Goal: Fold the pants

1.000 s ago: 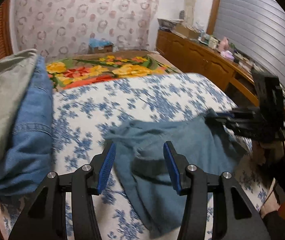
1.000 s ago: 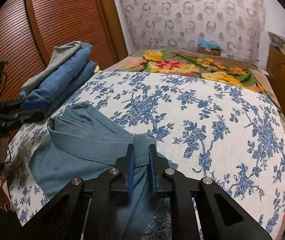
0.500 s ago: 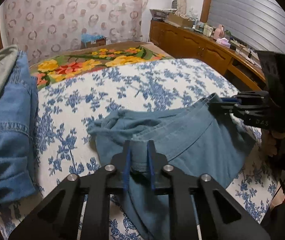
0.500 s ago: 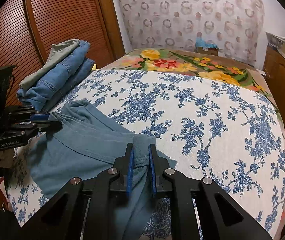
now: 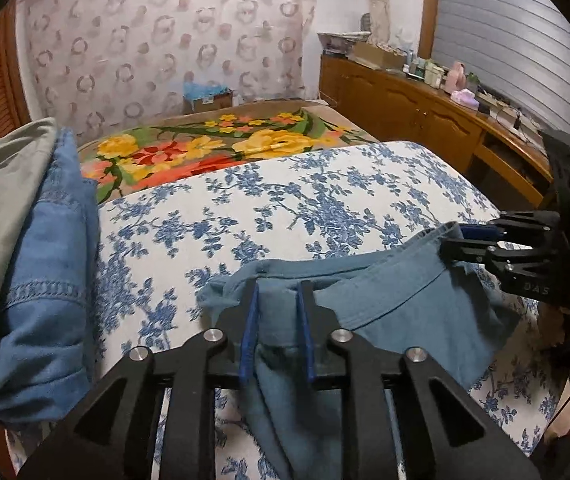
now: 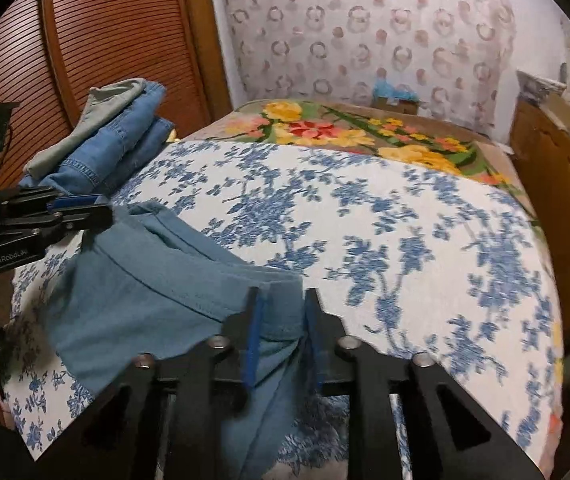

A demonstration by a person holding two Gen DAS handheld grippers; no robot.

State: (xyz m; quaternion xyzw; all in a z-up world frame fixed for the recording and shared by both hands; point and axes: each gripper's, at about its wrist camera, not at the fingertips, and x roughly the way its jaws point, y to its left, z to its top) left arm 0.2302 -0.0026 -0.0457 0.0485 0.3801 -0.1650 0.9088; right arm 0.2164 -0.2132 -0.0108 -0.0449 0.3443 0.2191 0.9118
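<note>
A big bed (image 5: 325,200) fills both views, with a white cover full of blue flowers, and a bright blanket (image 5: 213,148) with yellow and red flowers lies at its far end. On the left side of the bed sits a pile of folded clothes (image 5: 33,264), blue jeans with a grey-green piece on top. A brown wooden cabinet (image 5: 417,108) with lots of small stuff on it stands along the right wall. The blue pants (image 5: 405,312) lie on the near part of the bed, and their top band is pulled up off the cover between the two claws. The left claw (image 5: 277,332) is pinched on one end of the band, so the cloth sits right between its blue pads and hangs down under it. The right claw (image 6: 283,340) is pinched on the other end of the band in the same way, with the cloth bunched between its pads and dropping below. In each view the other claw shows at the side, biting the far corner of the pants
</note>
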